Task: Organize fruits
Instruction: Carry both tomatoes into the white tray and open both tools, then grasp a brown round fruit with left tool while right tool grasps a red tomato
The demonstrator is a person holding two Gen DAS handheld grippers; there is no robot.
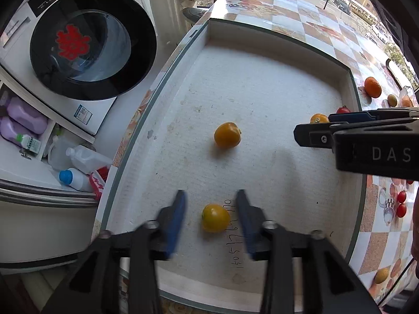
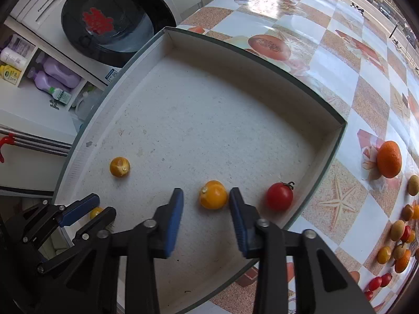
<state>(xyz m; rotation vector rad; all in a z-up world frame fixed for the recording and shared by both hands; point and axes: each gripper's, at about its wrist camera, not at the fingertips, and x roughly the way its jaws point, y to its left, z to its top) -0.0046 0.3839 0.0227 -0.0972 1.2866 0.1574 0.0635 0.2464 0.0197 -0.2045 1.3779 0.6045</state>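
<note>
Both grippers point down into the shallow white box [image 2: 324, 151], where the fruit is being gathered. The left gripper [image 1: 211, 204] stands with jaws apart around a small yellow-orange fruit [image 1: 215, 217] lying on the box floor — the pads clear of it on both sides, so it seems set down rather than held. The right gripper [image 2: 206, 201] likewise straddles another yellow fruit [image 2: 213, 194], its right pad just beside the skin, next to a red cherry tomato [image 2: 279, 196]. More fruit waits outside on the patterned tablecloth [image 2: 340, 60] — an orange [image 2: 389, 159] among it.
</note>
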